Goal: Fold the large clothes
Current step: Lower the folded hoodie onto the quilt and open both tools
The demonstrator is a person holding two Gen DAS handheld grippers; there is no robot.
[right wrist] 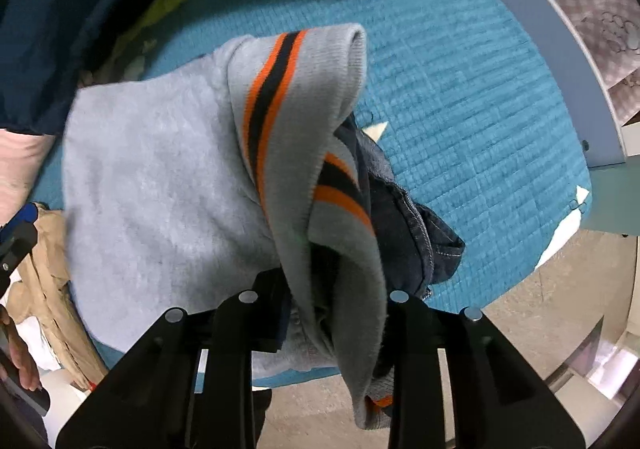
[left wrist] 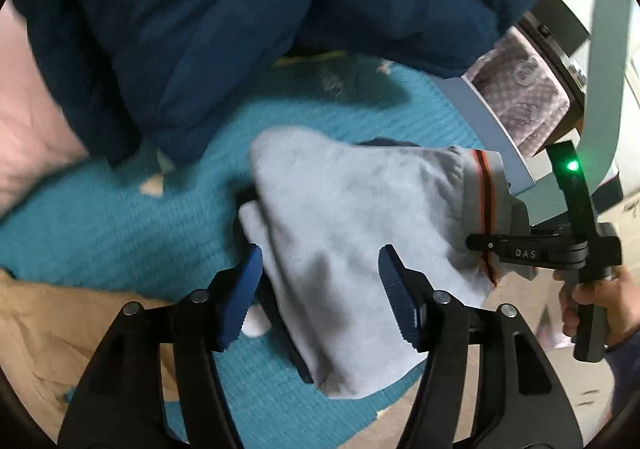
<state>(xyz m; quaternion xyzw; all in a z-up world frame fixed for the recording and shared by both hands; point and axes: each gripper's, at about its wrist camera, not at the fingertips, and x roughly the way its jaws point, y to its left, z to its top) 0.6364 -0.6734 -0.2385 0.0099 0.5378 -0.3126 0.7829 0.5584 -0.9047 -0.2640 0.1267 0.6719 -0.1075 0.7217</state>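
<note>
A grey sweatshirt (left wrist: 352, 225) with an orange and black striped cuff (right wrist: 276, 89) hangs folded over the teal bed cover (left wrist: 120, 233). My right gripper (right wrist: 336, 313) is shut on the sweatshirt's ribbed edge, with dark denim (right wrist: 420, 233) bunched inside the fold; its fingertips are hidden by cloth. In the left wrist view the right gripper's body (left wrist: 560, 249) sits at the garment's right end. My left gripper (left wrist: 320, 289) is open, its blue pads (left wrist: 244, 289) on either side of the hanging grey cloth and not closed on it.
A dark blue quilt (left wrist: 240, 9) lies piled at the back of the bed. A tan garment (left wrist: 48, 329) lies at the left. A pink cloth (left wrist: 28, 121) is at far left. The pale bed frame (right wrist: 560, 49) curves along the right, with the floor (right wrist: 540, 309) below.
</note>
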